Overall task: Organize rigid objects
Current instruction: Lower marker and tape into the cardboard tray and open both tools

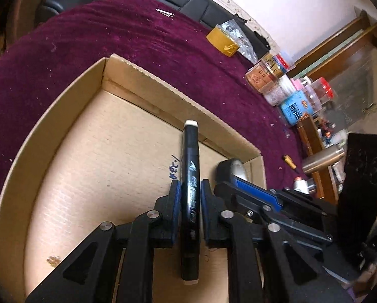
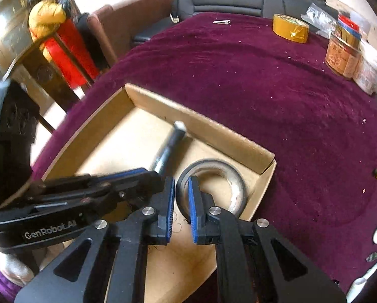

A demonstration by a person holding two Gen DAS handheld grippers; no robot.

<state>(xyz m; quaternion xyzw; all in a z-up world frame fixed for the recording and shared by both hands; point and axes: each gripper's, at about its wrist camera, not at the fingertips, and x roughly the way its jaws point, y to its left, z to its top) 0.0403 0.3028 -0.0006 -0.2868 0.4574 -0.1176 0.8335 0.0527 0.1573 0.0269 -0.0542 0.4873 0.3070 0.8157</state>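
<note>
Black marker sits betw. left gripper pads, clamped, over cardboard box on bench. Right gripper nearly closed, pinching black tape roll wall inside box.

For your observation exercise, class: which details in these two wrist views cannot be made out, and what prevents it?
- Black marker: its print is too warped in the left wrist view and motion-blurred in the right wrist view.
- Tape ring: near rim hidden behind the right gripper; whether the cardboard box bears it is unclear.
- Jar labels: too small.
- Box's near wall: covered by the left gripper.
</note>
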